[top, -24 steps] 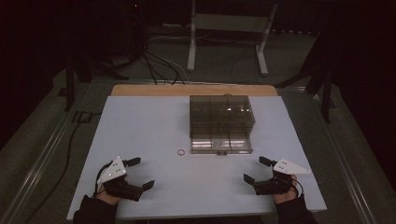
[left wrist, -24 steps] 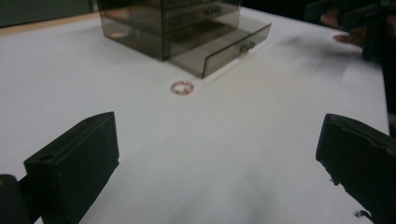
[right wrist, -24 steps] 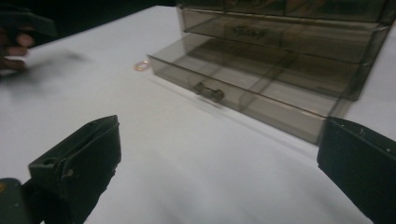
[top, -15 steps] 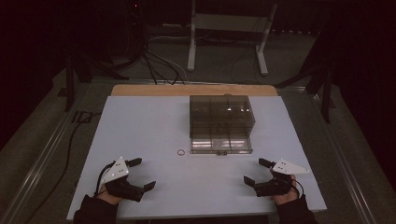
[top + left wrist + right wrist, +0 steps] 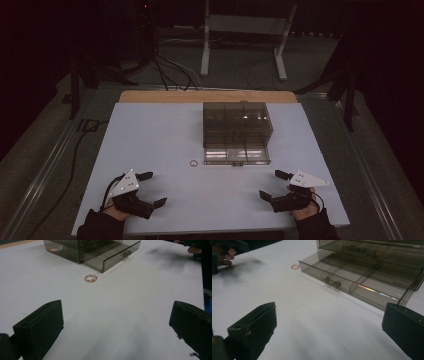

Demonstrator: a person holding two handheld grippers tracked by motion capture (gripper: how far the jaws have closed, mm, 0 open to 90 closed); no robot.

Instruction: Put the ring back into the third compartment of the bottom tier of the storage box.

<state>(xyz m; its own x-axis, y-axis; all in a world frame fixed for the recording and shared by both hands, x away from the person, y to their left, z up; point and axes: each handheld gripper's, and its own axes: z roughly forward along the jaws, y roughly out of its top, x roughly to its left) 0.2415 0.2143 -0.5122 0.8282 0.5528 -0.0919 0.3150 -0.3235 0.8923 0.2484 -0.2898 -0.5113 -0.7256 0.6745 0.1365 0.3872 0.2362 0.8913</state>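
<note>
Both tongs [image 5: 149, 189] [image 5: 274, 184] wide, empty; bead ring [image 5: 193, 163] just beside smoky drawer box [image 5: 237, 131], open tabletop [image 5: 150, 135] between.

A small beaded ring [image 5: 193, 163] [image 5: 90, 278] [image 5: 295, 266] — pinkish beads with a golden one among them — lies flat on the white surface [image 5: 165, 140], ahead of the left gripper [image 5: 146, 189] and well apart from it. Beyond it stands a smoky, see-through drawer box [image 5: 237, 127] [image 5: 82, 247] [image 5: 372, 262], its bottom drawer [image 5: 236, 155] [image 5: 352, 277] pulled out — divided into compartments, with a small knob at its front. The ring rests just beside that drawer's near corner, not touching it.
</note>
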